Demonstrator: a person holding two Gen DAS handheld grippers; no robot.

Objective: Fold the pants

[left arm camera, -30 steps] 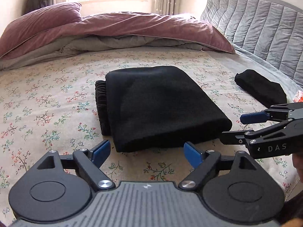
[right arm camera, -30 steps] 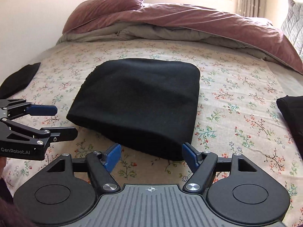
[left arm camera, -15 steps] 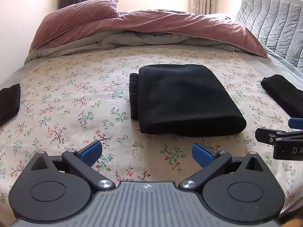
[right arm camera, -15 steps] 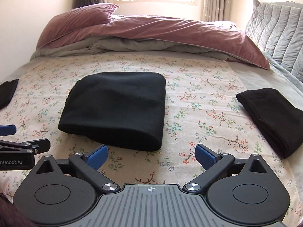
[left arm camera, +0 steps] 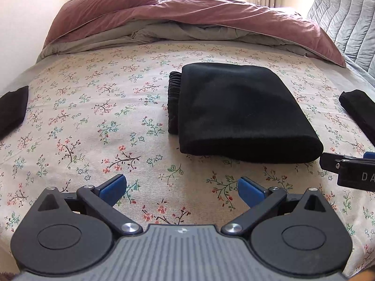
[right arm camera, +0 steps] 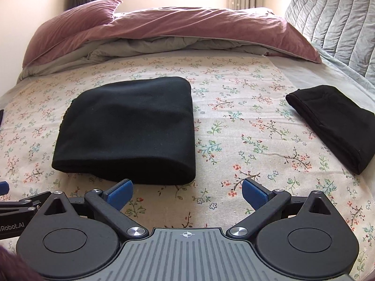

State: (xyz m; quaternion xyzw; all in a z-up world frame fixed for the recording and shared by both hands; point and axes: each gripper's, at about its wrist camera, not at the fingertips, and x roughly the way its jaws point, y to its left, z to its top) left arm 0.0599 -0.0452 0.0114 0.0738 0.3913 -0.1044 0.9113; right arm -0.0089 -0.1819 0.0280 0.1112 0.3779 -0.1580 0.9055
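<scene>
The black pants (left arm camera: 236, 110) lie folded into a thick rectangle on the floral bedsheet (left arm camera: 93, 117), the gathered waistband at the left side. They also show in the right wrist view (right arm camera: 131, 128). My left gripper (left arm camera: 182, 188) is open and empty, held above the sheet in front of the pants and to their left. My right gripper (right arm camera: 187, 192) is open and empty, just in front of the pants' near right corner. Neither touches the pants. Part of the right gripper shows at the right edge of the left wrist view (left arm camera: 349, 171).
Another folded black garment (right arm camera: 332, 124) lies on the sheet to the right. A dark cloth (left arm camera: 13, 110) lies at the left edge. A pink duvet (left arm camera: 187, 18) and pillow are heaped at the back. A grey quilted headboard (right arm camera: 332, 11) stands at the right.
Both grippers have pulled back from the folded pants and opened wider. The pants lie still and look smaller in both views.
</scene>
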